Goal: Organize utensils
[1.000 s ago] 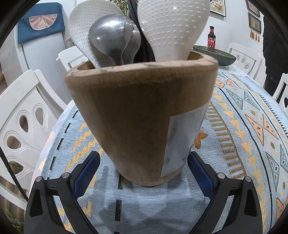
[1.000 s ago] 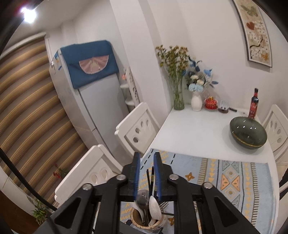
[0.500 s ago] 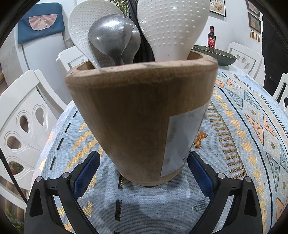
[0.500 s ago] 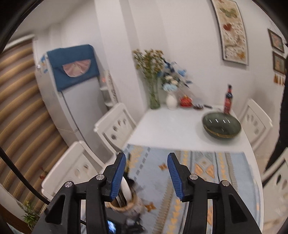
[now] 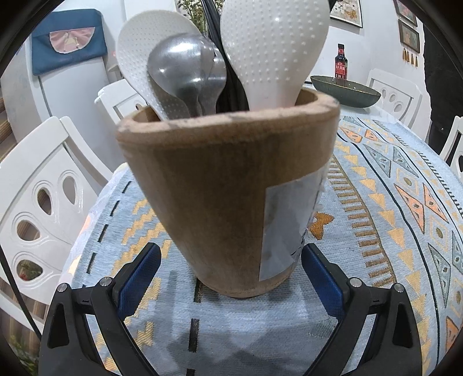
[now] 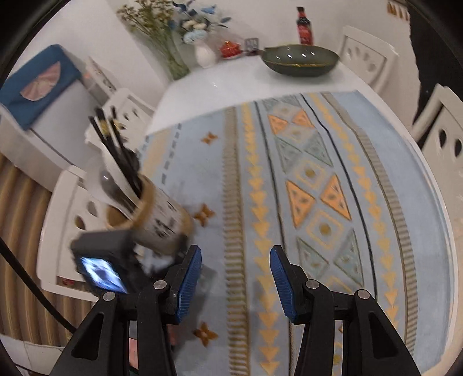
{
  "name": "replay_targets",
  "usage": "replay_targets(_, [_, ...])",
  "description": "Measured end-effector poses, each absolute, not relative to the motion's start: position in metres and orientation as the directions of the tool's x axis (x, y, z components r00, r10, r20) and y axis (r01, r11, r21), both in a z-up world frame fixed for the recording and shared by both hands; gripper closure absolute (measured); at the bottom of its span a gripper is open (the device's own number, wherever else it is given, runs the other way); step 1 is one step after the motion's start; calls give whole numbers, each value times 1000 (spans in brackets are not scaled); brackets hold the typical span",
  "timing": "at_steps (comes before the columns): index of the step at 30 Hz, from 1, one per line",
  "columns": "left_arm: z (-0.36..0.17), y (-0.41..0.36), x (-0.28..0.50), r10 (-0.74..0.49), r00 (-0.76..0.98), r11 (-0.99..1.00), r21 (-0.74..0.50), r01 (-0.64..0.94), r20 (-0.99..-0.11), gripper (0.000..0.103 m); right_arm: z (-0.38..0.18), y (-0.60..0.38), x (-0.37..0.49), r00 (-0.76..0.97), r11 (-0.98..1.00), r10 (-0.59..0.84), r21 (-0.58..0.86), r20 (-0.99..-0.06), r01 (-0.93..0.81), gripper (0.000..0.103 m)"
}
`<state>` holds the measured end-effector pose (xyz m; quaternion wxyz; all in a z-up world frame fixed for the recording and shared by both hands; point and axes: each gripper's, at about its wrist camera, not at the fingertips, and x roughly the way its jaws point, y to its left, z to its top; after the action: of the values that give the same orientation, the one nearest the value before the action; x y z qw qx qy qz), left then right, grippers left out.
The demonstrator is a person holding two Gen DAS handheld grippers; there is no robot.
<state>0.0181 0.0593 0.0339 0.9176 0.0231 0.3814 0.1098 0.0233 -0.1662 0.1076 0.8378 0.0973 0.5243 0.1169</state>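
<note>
1. Left wrist view: I am looking straight at the wooden utensil holder [image 5: 231, 185], which is standing on the patterned tablecloth [image 5: 405, 219]. The left gripper [image 5: 231, 277] is bracketing the holder's base, its blue pads [image 5: 139, 274] sitting just beside the wood on either side. I cannot tell whether they are pressing it or merely flanking it.
2. Inside the holder I am seeing two white rice paddles [image 5: 272, 52], a metal spoon [image 5: 185, 69] with a second one tucked behind it, and black chopsticks [image 5: 231, 84] between them, all standing upright.
3. In the right wrist view, the right gripper [image 6: 235, 285] is hanging over bare cloth to the right of the holder [image 6: 156, 219]. Its jaws have just been opening and are now standing apart with nothing between them.
4. I am judging the sorting as nearly done: the cloth around the holder is showing no loose utensils in either view, though much of the table is lying outside both.
5. A dark bowl [image 6: 301, 60] and a sauce bottle [image 6: 303, 26] are sitting well beyond the holder at the table's far end.
</note>
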Motion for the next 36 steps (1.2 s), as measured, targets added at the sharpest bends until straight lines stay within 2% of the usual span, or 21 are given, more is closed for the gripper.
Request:
replay_targets(9, [45,55,-13,271,676,962,170,-212,-685,5,113,-179,8,453,954,299,266,-840,-137,55])
replay_targets(18, [110,19,-54,348,711,937,231,-261,-611,5,126,-194,-19,529,965,234,128,-816,-230,55])
replay_targets(20, [123,14,-57,360,715,933,233,-274,-599,0,129,-200,-22,547,967,219,102,-808,-236,55])
replay_targets(27, [157,-4,-66,332,699,940,162,-300,-633,0,130,-217,-27,544,963,204,67,-814,-261,55])
replay_targets(36, [181,-30,-81,413,684,907,206,-367,-601,0,133,-236,-29,546,960,217,76,-809,-270,55])
